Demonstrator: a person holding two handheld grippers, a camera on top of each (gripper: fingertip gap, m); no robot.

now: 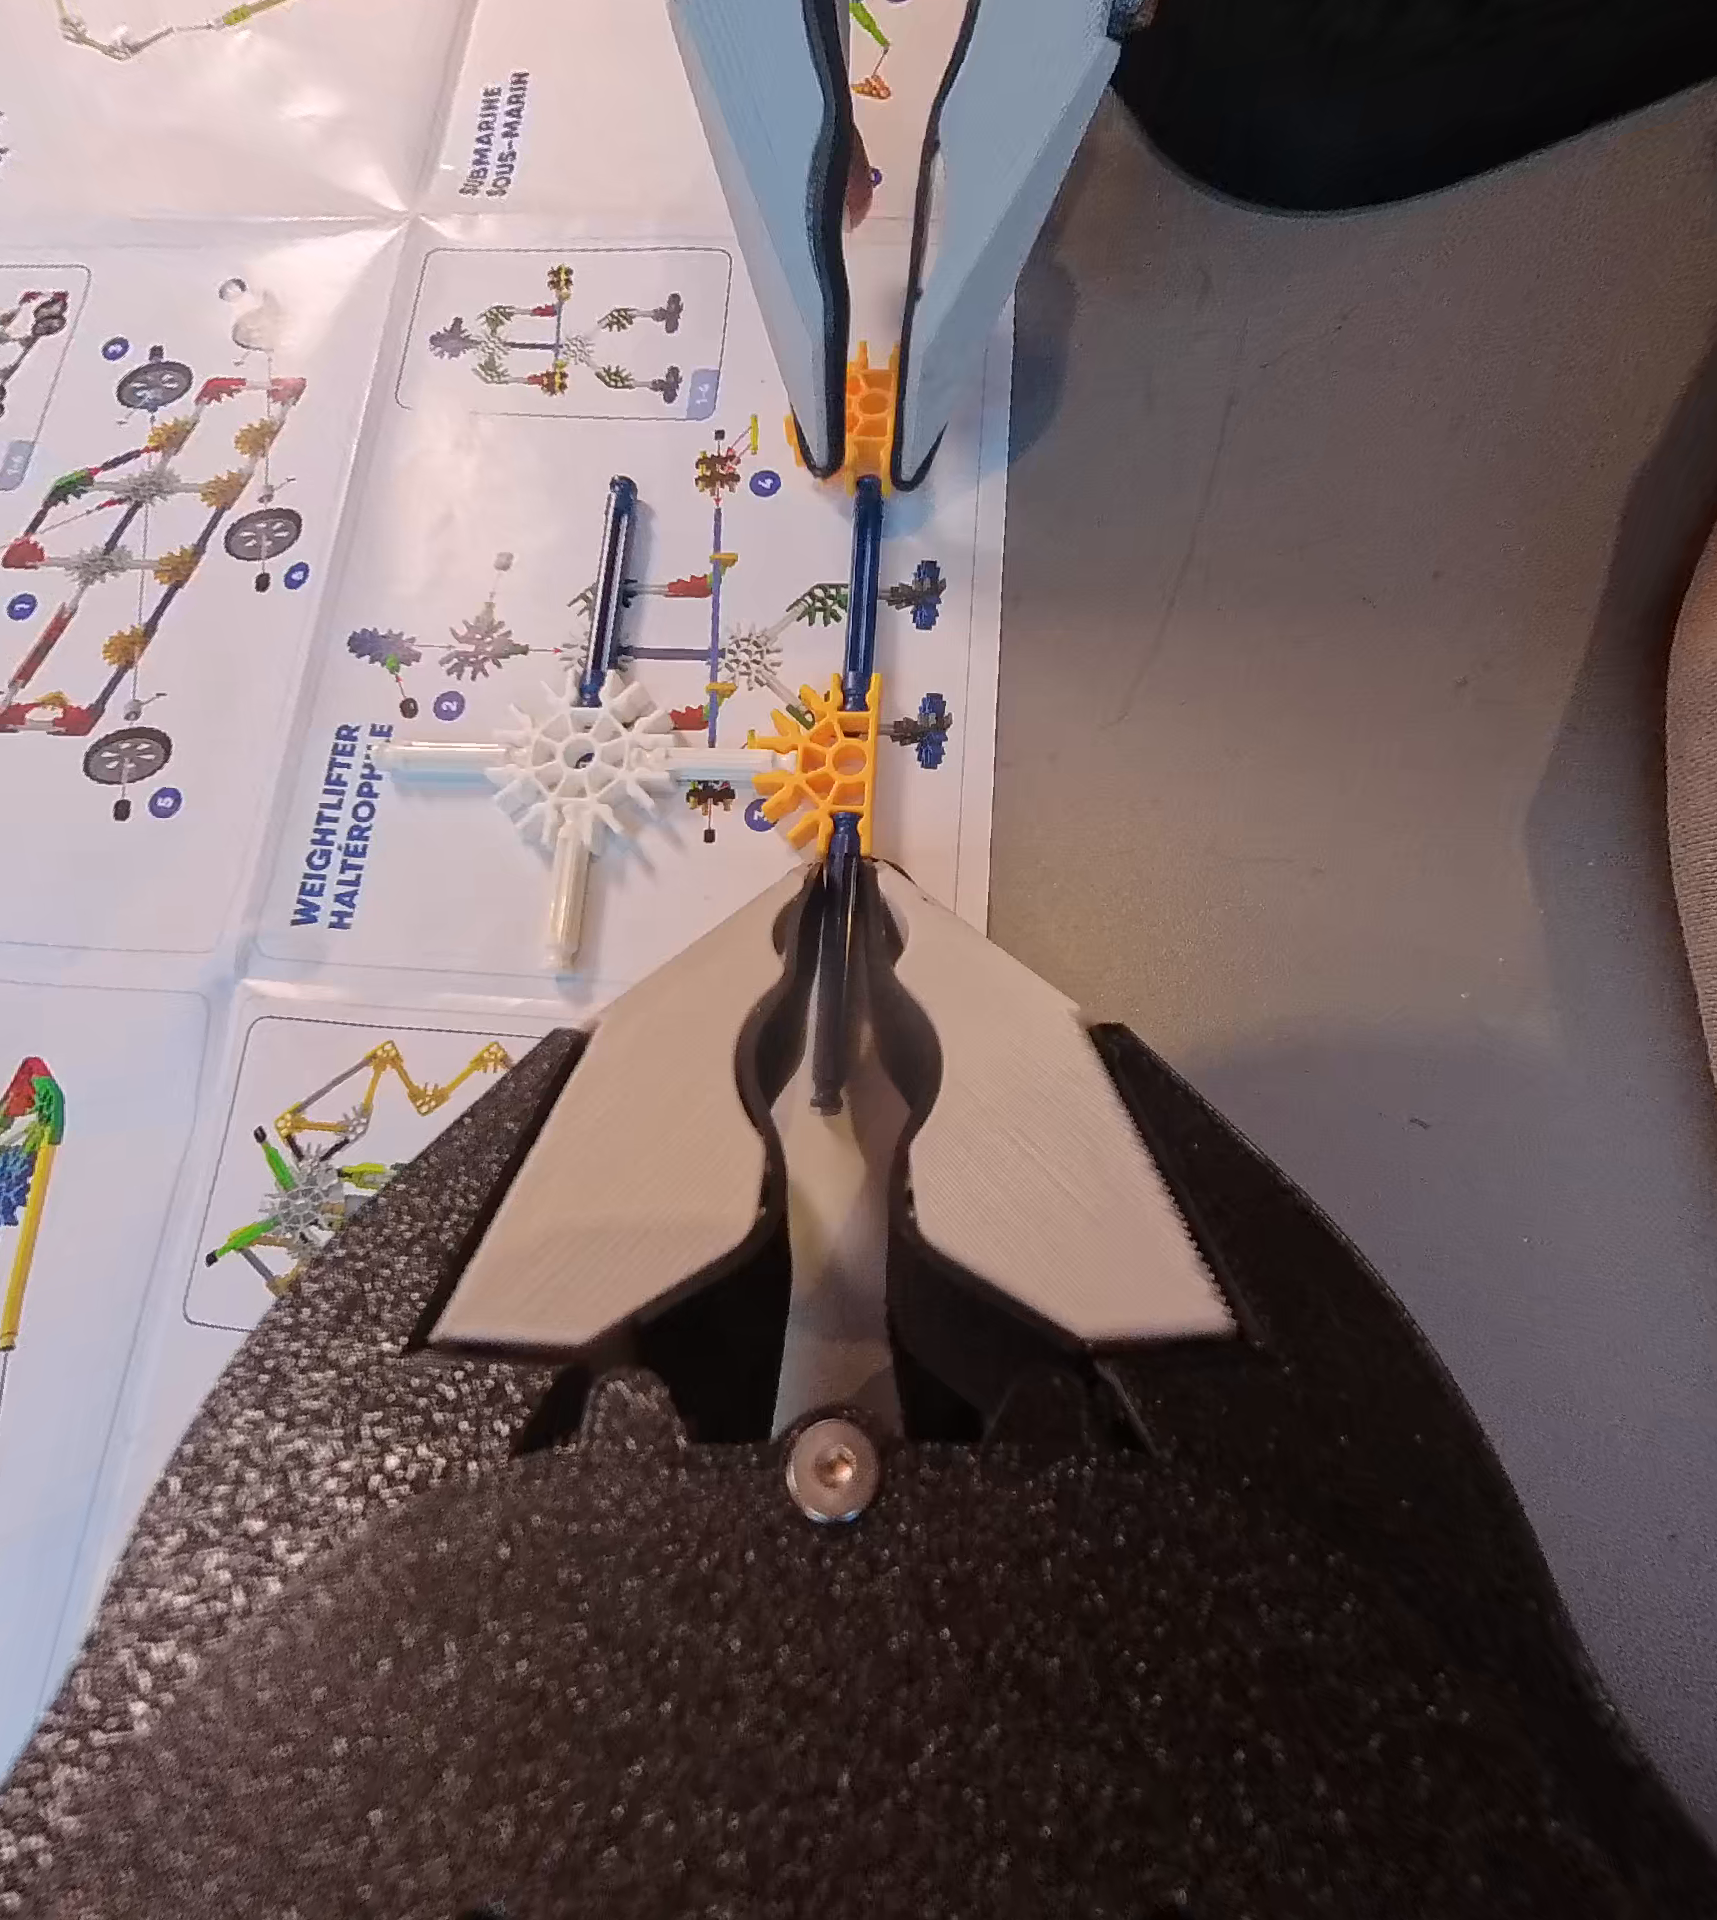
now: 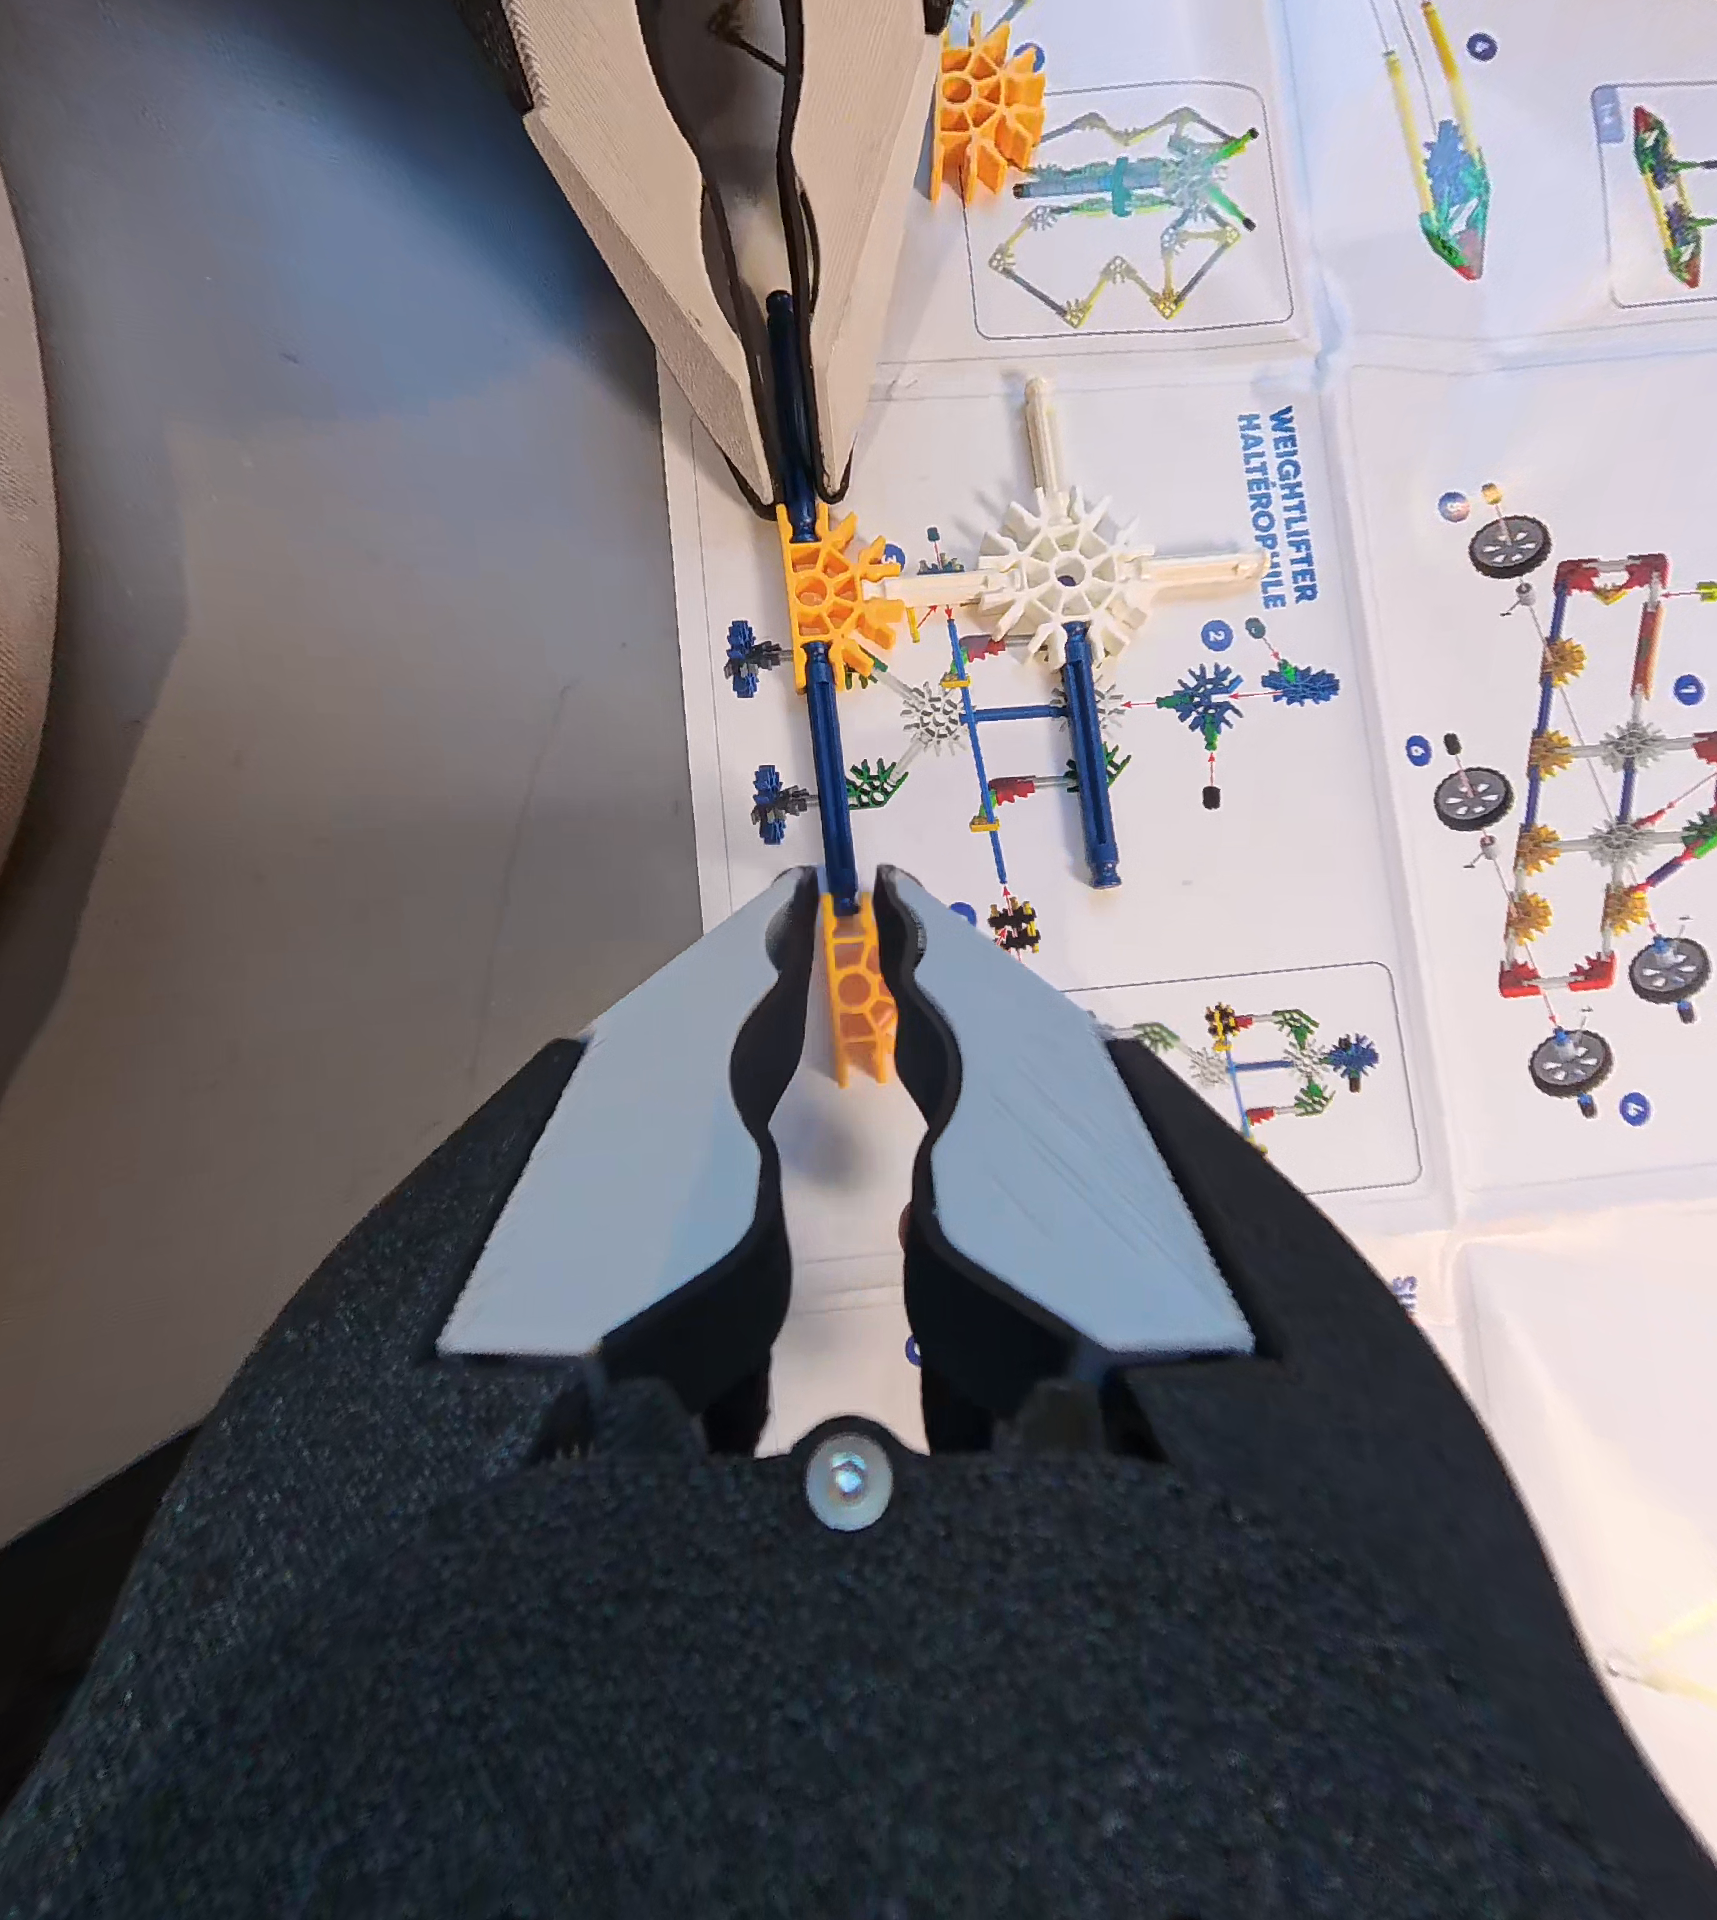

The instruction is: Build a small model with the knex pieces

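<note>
**Both grippers clamped on 1 rod-and-connector chain at the sheet's edge**

Left gripper (image 1: 841, 868): jaws closed on a dark blue rod (image 1: 838, 977). The rod's free end lies back between the fingers; its far end plugs into a yellow connector (image 1: 826, 764).

Right gripper (image 2: 846, 883): jaws closed on the flat sides of a second yellow connector (image 2: 859, 987), seen edge-on. A long blue rod (image 2: 830, 774) runs from it to the first yellow connector, so the 2 grippers face each other along 1 straight line.

Attached sideways: a short white rod joins the first yellow connector to a white snowflake connector (image 1: 579, 756), which carries 2 more white rods and another blue rod (image 1: 607, 582). All of it lies on, or just above, a printed instruction sheet (image 1: 210, 187) beside the grey table (image 1: 1353, 623). A loose yellow connector (image 2: 984, 104) sits farther off.

Handling, as a judgement: hard, light, smooth plastic. Rods look stiff but thin and would likely roll or twist under a loose pinch. Connectors offer flat faces, the surer hold. Joints appear to be snap-fit; off-axis force would probably bend or pop them.
</note>
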